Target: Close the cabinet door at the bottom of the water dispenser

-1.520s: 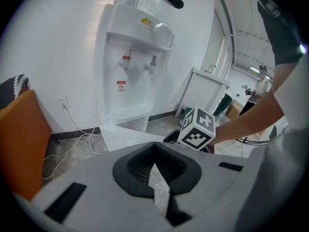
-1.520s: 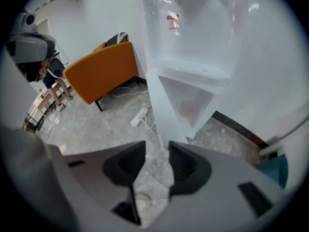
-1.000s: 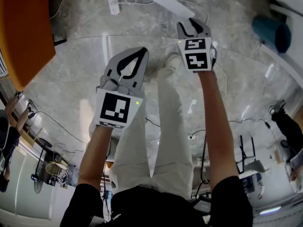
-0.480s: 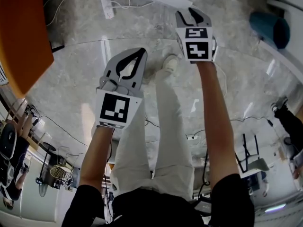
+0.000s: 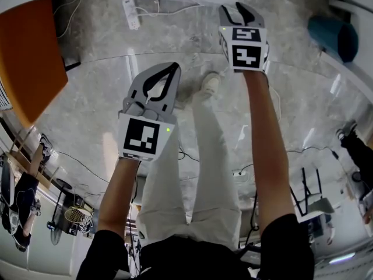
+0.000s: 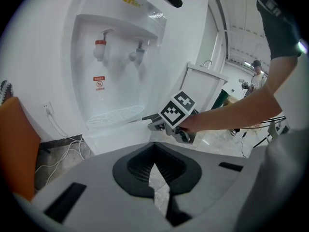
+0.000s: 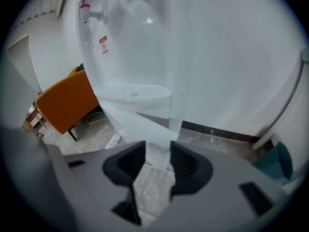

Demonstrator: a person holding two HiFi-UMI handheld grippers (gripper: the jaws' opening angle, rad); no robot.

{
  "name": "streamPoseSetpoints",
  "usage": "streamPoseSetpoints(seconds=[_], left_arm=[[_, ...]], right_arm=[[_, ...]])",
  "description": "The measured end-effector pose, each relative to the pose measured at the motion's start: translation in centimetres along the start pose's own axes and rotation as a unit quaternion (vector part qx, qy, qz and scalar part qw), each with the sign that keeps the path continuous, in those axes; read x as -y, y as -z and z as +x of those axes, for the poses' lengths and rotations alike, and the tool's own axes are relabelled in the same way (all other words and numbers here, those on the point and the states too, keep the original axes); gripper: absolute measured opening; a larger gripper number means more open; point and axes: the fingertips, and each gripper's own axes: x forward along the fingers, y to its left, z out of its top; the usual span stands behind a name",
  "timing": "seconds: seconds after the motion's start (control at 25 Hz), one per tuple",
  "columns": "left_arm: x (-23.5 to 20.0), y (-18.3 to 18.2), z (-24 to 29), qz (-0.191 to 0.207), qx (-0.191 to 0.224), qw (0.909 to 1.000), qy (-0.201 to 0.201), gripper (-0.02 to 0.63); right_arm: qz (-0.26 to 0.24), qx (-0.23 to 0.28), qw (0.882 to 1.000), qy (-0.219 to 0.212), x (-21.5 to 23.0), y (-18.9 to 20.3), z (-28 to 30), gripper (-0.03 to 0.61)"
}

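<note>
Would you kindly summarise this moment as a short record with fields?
setting: white water dispenser with two taps
left gripper: claw shut, empty, held back from the dispenser
right gripper: claw on the edge of the cabinet door, apparently gripping it
door state: swung open, not yet closed
nearby: orange chair, power strip
</note>
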Motion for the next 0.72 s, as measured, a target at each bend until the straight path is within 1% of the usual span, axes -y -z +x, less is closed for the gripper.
streamPoseSetpoints(seconds=[0.32,0.72], left_arm=[[-0.4,-0.2,0.4,-0.014,0.006,0.9998,-0.01,0.009],[-0.3,-0.3,0.7,-0.011,0.006,0.9999,-0.011,0.009]], right_arm=[[0.006,0.009,1.0,0.013,1.3,-1.8,1.0,0.166],[0.018,0.024,0.999,0.019,2.3,-2.5,1.9,0.167]])
